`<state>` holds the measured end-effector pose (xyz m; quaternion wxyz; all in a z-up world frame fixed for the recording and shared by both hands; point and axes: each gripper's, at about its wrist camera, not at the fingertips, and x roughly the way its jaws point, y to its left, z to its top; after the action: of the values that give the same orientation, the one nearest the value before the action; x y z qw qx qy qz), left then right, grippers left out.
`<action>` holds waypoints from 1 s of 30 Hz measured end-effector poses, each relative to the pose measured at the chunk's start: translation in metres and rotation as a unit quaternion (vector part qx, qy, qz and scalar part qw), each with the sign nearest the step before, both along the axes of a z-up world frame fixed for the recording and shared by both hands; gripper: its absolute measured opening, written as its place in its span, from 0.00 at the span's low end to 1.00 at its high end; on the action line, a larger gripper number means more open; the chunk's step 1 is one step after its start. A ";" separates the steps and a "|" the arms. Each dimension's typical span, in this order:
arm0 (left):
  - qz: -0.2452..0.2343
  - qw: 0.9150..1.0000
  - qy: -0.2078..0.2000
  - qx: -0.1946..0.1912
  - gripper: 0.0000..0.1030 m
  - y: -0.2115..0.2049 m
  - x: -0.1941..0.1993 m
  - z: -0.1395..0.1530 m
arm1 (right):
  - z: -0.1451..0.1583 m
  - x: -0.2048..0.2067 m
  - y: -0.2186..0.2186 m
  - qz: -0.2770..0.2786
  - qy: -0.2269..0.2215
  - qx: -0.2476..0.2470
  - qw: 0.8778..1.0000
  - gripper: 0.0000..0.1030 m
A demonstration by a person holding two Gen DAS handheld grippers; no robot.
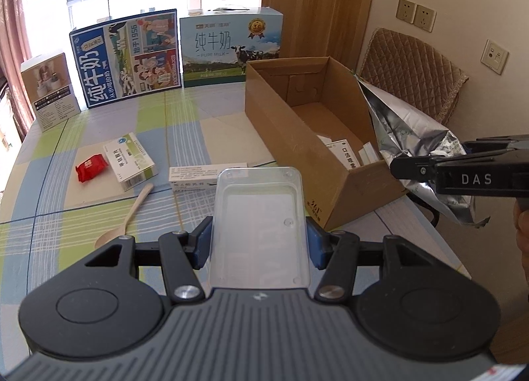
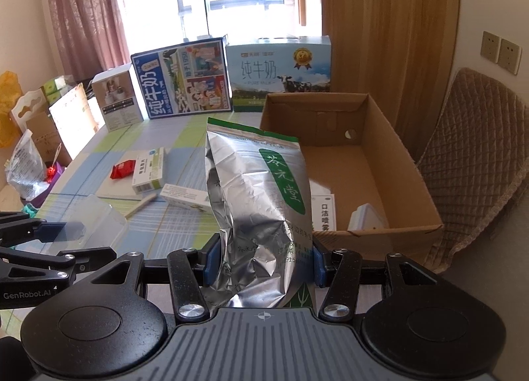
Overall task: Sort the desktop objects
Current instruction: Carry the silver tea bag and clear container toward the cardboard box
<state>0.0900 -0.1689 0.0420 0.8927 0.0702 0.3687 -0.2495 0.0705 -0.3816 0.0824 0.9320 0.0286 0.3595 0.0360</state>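
Observation:
My left gripper [image 1: 258, 242] is shut on a clear plastic tray [image 1: 259, 215], held above the checked tablecloth just left of the open cardboard box [image 1: 297, 136]. My right gripper [image 2: 263, 260] is shut on a silver foil tea bag [image 2: 261, 212] with green print, held upright in front of the box [image 2: 380, 232]. From the left wrist view the tea bag [image 1: 406, 136] hangs over the box's right wall, with the right gripper [image 1: 413, 168] at the frame's right edge. The left gripper [image 2: 36, 242] with the clear tray [image 2: 96, 222] shows at the lower left of the right wrist view.
On the cloth lie a red packet [image 1: 90, 168], a green-white medicine box [image 1: 130, 161], a long white box [image 1: 198, 176] and a wooden spoon [image 1: 127, 215]. Two milk cartons [image 1: 127, 57] and a small box stand at the far edge. The cardboard box holds a few white items [image 2: 365, 220]. A quilted chair [image 2: 476, 163] stands right.

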 end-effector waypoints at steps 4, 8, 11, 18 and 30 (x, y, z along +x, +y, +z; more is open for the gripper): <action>-0.009 1.000 0.000 -0.003 0.50 -0.014 0.004 0.002 | 0.002 0.001 -0.012 -0.007 -0.003 -0.002 1.000 0.48; -0.017 1.000 0.000 -0.009 0.50 -0.028 0.008 0.004 | 0.005 0.005 -0.027 -0.015 -0.005 -0.004 1.000 0.48; -0.022 1.000 0.000 -0.016 0.50 -0.041 0.013 0.006 | 0.006 0.007 -0.037 -0.021 -0.006 -0.006 1.000 0.48; -0.037 0.999 -0.002 -0.029 0.50 -0.069 0.022 0.012 | 0.008 0.015 -0.058 -0.030 -0.007 -0.009 0.999 0.48; -0.054 0.997 0.003 -0.050 0.50 -0.114 0.053 0.013 | 0.007 0.041 -0.094 -0.042 -0.005 -0.015 0.999 0.48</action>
<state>0.1430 -0.2827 0.0552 0.8791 0.0446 0.3547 -0.3152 0.1111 -0.4751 0.0895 0.9349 0.0293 0.3536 -0.0087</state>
